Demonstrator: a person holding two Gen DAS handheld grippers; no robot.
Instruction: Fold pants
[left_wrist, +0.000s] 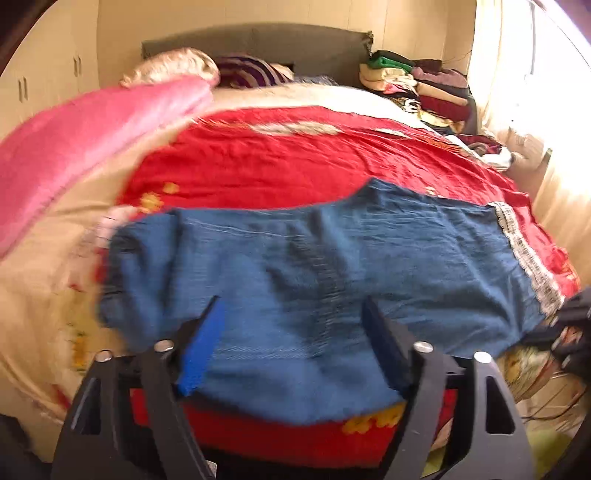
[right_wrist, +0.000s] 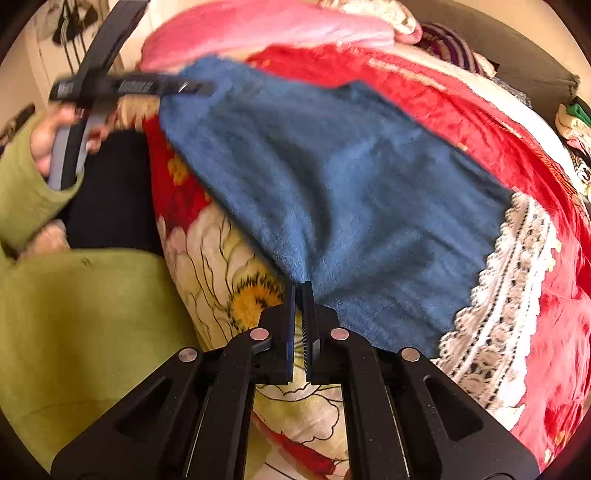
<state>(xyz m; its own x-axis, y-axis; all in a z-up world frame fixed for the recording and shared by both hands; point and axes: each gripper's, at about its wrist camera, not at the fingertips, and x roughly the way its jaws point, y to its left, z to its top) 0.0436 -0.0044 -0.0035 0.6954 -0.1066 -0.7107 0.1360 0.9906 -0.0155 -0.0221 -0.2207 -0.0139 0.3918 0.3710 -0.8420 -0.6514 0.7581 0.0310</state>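
Blue pants (left_wrist: 314, 266) lie flat across the red bedspread (left_wrist: 295, 155). The right tongs (right_wrist: 300, 286) are pinched tight on the near edge of the pants; the left tongs (left_wrist: 291, 306) hover spread wide, gripping nothing.

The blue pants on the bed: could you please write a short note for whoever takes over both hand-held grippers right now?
Right hand-held gripper: shut, pinching the near edge of the blue pants.
Left hand-held gripper: open over the other end of the pants, gripping nothing.
Pants: spread across the red blanket on the bed, lace-trimmed end towards the right gripper's side.
Done: the right grip only; no finished fold shows.
Left: probably close the left gripper on the fabric, then fold.
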